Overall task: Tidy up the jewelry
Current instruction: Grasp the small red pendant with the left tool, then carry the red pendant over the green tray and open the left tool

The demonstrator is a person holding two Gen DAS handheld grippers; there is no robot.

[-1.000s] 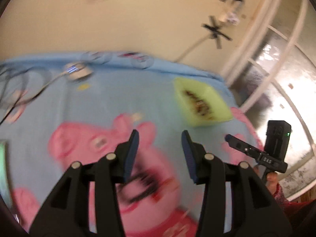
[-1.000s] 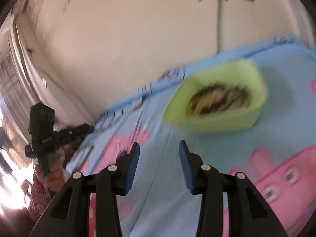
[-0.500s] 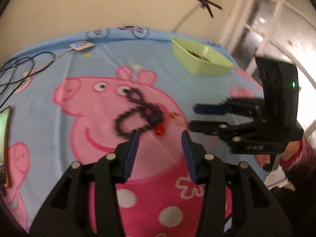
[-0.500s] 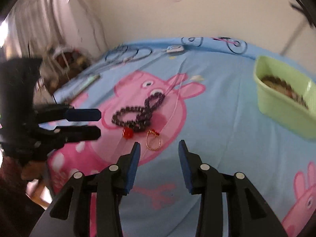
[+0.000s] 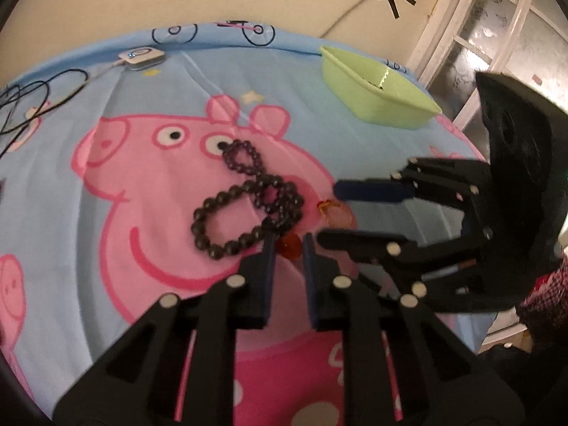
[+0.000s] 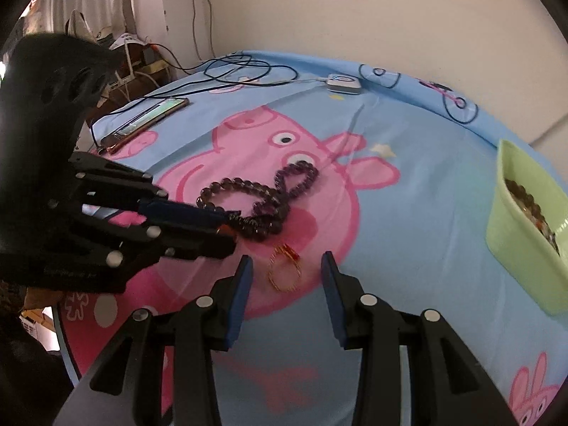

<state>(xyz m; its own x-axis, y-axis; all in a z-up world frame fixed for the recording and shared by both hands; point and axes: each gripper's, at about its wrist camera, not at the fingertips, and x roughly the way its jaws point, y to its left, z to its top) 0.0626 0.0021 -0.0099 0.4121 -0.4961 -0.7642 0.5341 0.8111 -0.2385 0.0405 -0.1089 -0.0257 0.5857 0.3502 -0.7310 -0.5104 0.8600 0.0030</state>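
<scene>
Dark bead bracelets (image 5: 245,206) lie tangled on the Peppa Pig cloth, also in the right wrist view (image 6: 259,195). A red bead piece (image 5: 288,246) sits between the tips of my left gripper (image 5: 288,248), whose jaws stand narrowly apart around it; I cannot tell if they touch it. A gold ring with a red bit (image 6: 285,269) lies just ahead of my right gripper (image 6: 285,266), which is open and empty. My right gripper also shows in the left wrist view (image 5: 333,213). A light green tray (image 6: 525,234) holding jewelry stands at the right.
A phone (image 6: 145,120) and black cables (image 6: 241,67) lie at the far left. A white charger puck (image 6: 342,83) sits near the wall. The green tray also shows at the back right (image 5: 376,101). A window frame (image 5: 461,35) stands beyond the table.
Both grippers have come down close to the jewelry pile. My left gripper's jaws have narrowed around the red bead. My right gripper has moved up to the gold ring.
</scene>
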